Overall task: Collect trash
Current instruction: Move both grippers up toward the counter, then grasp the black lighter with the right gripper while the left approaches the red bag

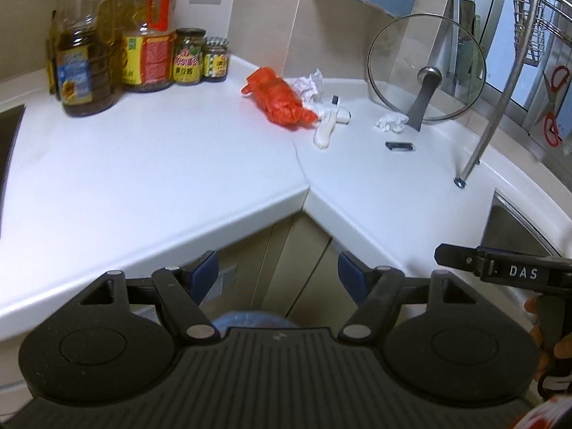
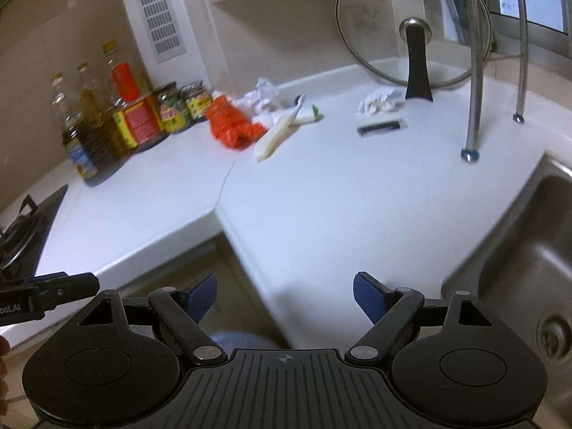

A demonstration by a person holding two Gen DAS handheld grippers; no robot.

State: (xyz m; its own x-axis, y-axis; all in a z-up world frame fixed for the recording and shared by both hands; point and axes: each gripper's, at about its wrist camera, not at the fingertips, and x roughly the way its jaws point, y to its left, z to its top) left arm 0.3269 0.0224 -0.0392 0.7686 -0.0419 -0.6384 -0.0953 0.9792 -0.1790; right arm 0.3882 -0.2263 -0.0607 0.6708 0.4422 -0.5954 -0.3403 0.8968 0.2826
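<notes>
1. My left gripper [image 1: 278,271] and right gripper [image 2: 285,293] were both spread, nothing between the jaws, short of the counter edge [image 1: 178,214].
2. Trash sat far back in the corner: orange bag [image 1: 279,98], crumpled paper [image 1: 310,84], white wrapper [image 1: 327,127].
3. The wrapper's long axis ran diagonally toward me; neither gripper looked clearly nearer, so I judged a forward reach was due.

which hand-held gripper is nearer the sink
Right. The right hand-held gripper hangs open just beside the sink; the left hand-held gripper sits farther off, at the counter's corner.
</notes>
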